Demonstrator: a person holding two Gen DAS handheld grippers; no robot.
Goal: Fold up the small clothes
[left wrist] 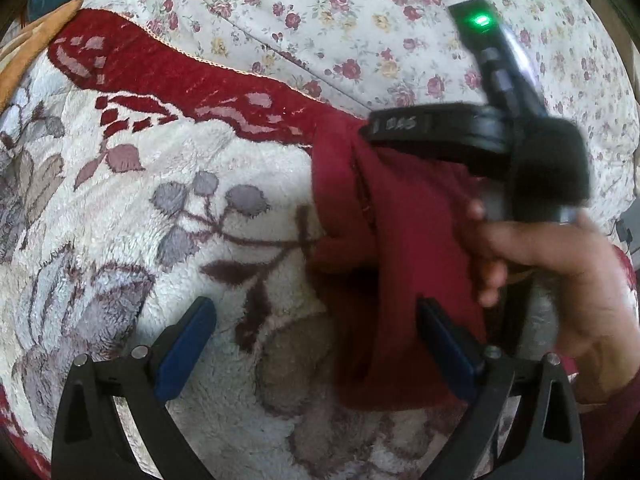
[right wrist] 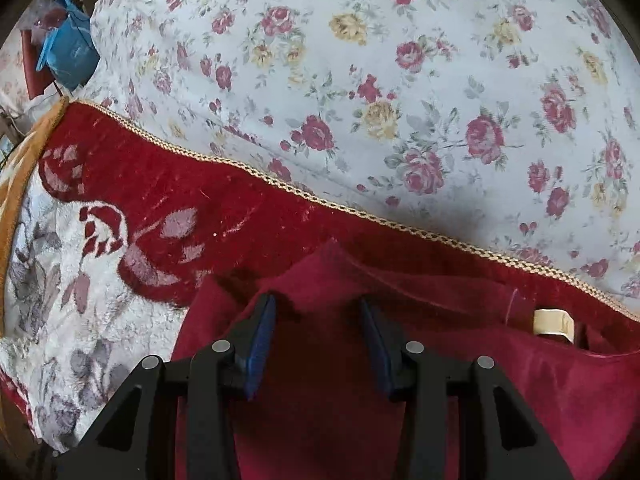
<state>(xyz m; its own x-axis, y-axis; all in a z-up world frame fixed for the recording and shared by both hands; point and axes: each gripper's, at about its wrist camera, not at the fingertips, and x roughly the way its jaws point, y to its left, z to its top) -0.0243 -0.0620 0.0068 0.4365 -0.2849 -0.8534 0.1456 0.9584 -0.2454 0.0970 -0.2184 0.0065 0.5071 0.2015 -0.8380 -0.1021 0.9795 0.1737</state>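
Left tool gapes wide over the fleecy blanket, nothing between its pads; the dark red garment lies at its three o'clock, brushing one pad. Right tool stands half-open over that garment, pads clear of the rumpled cloth, cream label at three o'clock.

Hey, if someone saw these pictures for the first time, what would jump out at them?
A dark red garment lies bunched on a fluffy cream blanket with grey flowers, filling the near right. The right gripper hangs over it, open. Behind, a pale bedsheet scattered with red and yellow roses fills the background.
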